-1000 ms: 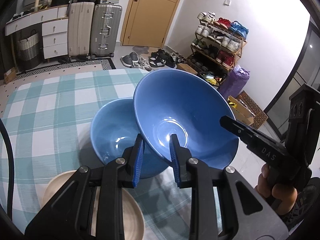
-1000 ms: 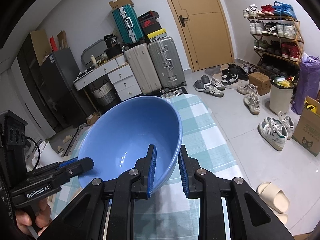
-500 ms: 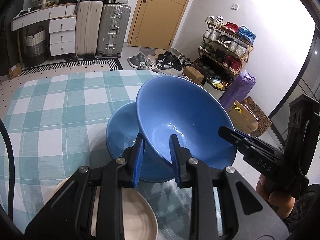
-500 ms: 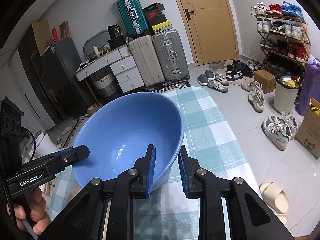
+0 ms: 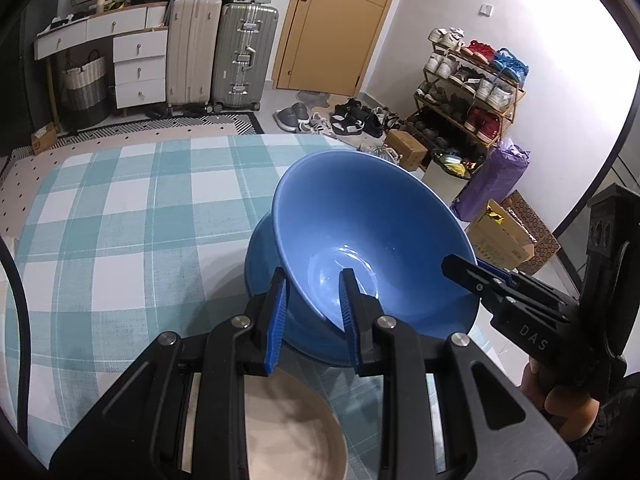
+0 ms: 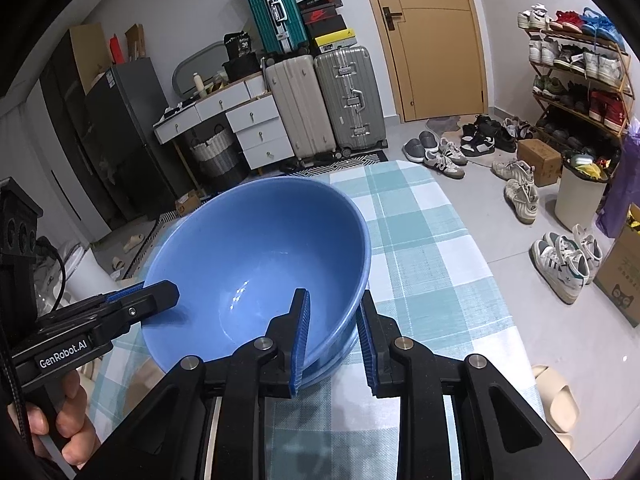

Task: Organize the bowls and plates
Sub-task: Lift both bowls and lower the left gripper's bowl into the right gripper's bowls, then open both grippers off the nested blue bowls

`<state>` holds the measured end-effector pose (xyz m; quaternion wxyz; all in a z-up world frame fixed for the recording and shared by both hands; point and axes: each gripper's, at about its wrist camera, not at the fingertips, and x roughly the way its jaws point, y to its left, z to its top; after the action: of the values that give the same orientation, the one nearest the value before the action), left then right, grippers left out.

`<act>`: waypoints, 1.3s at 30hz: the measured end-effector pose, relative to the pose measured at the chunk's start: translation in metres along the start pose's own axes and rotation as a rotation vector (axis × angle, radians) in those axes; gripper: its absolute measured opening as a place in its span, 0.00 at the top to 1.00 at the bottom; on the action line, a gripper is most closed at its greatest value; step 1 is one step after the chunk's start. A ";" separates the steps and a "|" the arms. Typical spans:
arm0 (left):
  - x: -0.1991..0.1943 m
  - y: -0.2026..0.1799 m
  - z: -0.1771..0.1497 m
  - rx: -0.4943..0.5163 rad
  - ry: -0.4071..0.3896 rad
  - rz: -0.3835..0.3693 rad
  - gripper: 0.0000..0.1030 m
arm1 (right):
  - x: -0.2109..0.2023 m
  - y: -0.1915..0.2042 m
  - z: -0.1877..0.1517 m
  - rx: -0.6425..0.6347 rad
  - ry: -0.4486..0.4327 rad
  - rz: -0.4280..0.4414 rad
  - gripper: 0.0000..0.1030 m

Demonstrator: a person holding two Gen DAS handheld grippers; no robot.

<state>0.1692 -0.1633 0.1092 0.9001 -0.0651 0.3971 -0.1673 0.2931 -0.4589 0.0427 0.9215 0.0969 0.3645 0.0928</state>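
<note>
Right now both grippers grasp one glossy blue ceramic bowl point(image 5: 372, 236) by opposite sides of its rim. From the left wrist view, the left gripper point(image 5: 312, 312) has its blue-padded fingers point(image 5: 276, 320) clenched across the near rim, one inside and one outside the wall. From the right wrist view, the right gripper point(image 6: 334, 336) pinches the rim the same way, its fingers point(image 6: 302, 332) straddling the wall. The held bowl sits tilted inside a second blue bowl point(image 5: 260, 256), whose rim shows to the left of and below it; whether the two are fully nested or only touching is hard to tell from these angles. Both bowls are over the counter covered with a teal-and-white checked cloth point(image 5: 120, 232), toward its right edge. Nearer the camera than the blue bowls, partly hidden under the left gripper, lies a shallow beige plate point(image 5: 296, 440) on the same cloth.
</note>
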 end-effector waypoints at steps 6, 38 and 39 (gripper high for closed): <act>0.018 0.010 -0.003 -0.001 0.020 0.016 0.78 | 0.011 0.007 -0.004 -0.031 0.014 -0.031 0.76; 0.075 0.020 -0.015 0.118 0.050 0.177 0.78 | 0.046 0.019 -0.018 -0.125 0.042 -0.109 0.73; 0.076 0.021 -0.016 0.116 0.056 0.180 0.78 | 0.046 0.019 -0.018 -0.128 0.044 -0.115 0.73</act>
<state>0.2109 -0.1703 0.0405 0.9022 0.0276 0.4161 -0.1103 0.3119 -0.4273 0.0038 0.9214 0.0145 0.3828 0.0650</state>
